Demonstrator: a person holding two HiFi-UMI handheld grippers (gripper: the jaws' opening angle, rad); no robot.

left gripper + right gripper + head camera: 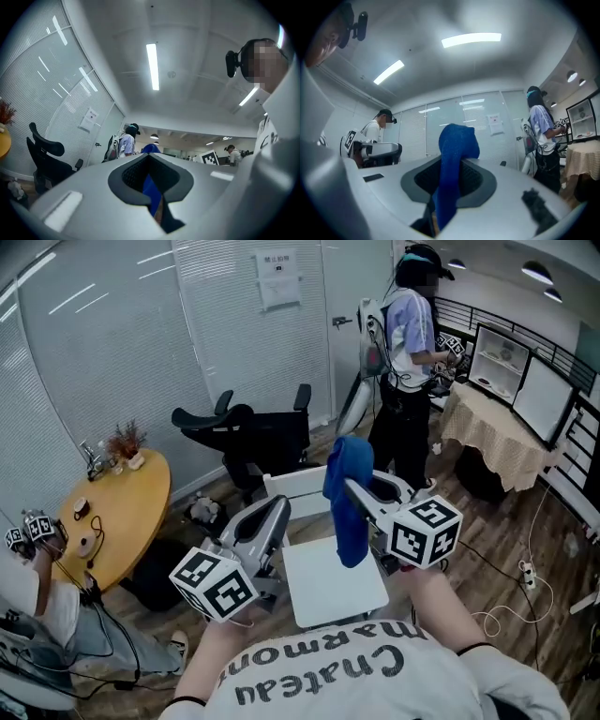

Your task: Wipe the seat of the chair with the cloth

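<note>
A white chair stands right below me in the head view, its flat seat (333, 587) bare and its low backrest (292, 486) on the far side. My right gripper (352, 489) is raised above the seat and is shut on a blue cloth (351, 517), which hangs down from the jaws. In the right gripper view the cloth (452, 161) drapes over the closed jaws and runs down between them. My left gripper (275, 510) hovers beside it, over the seat's left edge, shut and holding nothing. Part of the cloth (151, 187) shows beyond its jaws.
A black office chair (246, 437) stands behind the white one. A round yellow table (117, 507) with small items is at the left, with a seated person (33, 596) by it. Another person (408, 352) stands by a cloth-covered table (492, 432). Cables (525, 573) lie on the floor.
</note>
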